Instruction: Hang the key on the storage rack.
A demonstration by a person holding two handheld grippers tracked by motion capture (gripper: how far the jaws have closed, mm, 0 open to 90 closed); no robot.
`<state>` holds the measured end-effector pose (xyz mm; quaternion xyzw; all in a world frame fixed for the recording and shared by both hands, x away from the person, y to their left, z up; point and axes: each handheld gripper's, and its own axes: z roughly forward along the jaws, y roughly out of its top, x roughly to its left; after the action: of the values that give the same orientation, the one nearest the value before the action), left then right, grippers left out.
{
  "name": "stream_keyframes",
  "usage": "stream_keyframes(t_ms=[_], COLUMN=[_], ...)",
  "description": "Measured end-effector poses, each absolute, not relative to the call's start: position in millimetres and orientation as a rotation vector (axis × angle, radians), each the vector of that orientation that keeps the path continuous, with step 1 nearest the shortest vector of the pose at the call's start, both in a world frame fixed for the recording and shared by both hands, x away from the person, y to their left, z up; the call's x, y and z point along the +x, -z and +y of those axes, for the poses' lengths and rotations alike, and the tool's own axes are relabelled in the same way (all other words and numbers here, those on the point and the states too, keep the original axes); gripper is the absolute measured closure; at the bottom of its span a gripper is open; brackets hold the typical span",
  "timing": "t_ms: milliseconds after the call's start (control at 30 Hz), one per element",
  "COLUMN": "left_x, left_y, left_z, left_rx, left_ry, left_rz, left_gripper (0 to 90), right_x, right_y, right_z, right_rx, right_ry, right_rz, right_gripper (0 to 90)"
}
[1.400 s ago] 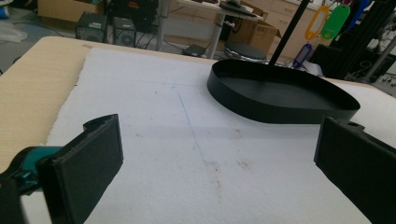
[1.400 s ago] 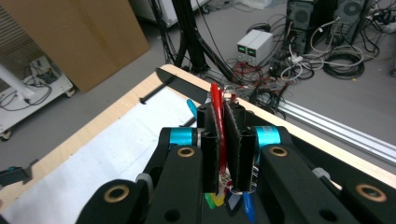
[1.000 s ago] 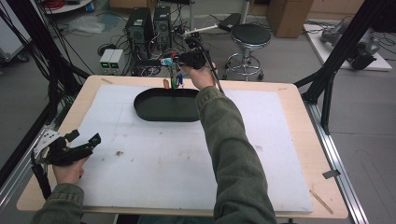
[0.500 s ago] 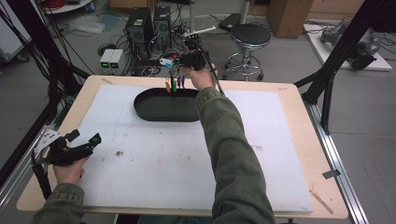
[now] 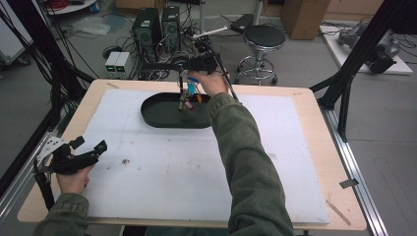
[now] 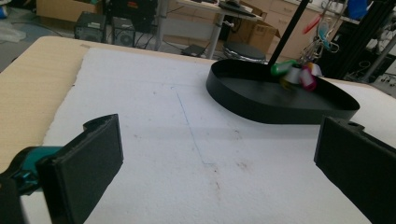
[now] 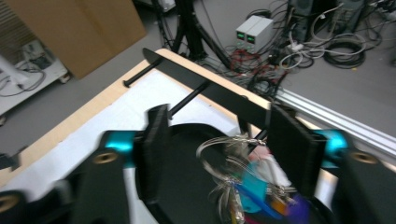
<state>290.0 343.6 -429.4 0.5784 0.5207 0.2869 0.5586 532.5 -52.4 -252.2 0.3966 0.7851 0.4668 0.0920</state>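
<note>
The right gripper (image 5: 183, 83) hangs above the far rim of the black tray (image 5: 157, 115). Its jaws have just been opening and now stand apart. A bunch of keys with bright tags (image 5: 188, 98) sits between them in the right gripper view, blurred, just over the tray floor, and the pads do not press on it. The tray lies on the white mat (image 5: 172, 172) of the tabletop (image 5: 314, 105). The left gripper (image 5: 91, 152) rests on the mat, well apart from the tray, its jaws wide and holding nothing.
</note>
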Motion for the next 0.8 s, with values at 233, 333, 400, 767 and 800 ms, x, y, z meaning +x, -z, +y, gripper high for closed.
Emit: stream_keyframes(t_ms=[233,333,400,767,800], left_x=[290,290,290,290,290], left_y=[429,430,430,429,429], left_z=[344,344,343,343,343], left_rx=[1.369,1.37,1.368,1.361,1.36], left_ry=[-0.68,-0.681,-0.681,-0.675,-0.675], left_rz=[1.229,1.228,1.229,1.229,1.23], left_gripper=[1.7,1.7,1.7,1.7,1.7], right_x=[523,518,513,494,492], right_y=[250,252,251,241,240], right_z=[-63,-68,-69,-73,-74], right_rx=[1.126,1.097,1.087,1.124,1.116], right_ry=[-1.414,-1.36,-1.32,-1.17,-1.163], right_rz=[2.329,2.328,2.309,2.356,2.354], right_gripper=[23.0,13.2,10.0,0.5,0.5])
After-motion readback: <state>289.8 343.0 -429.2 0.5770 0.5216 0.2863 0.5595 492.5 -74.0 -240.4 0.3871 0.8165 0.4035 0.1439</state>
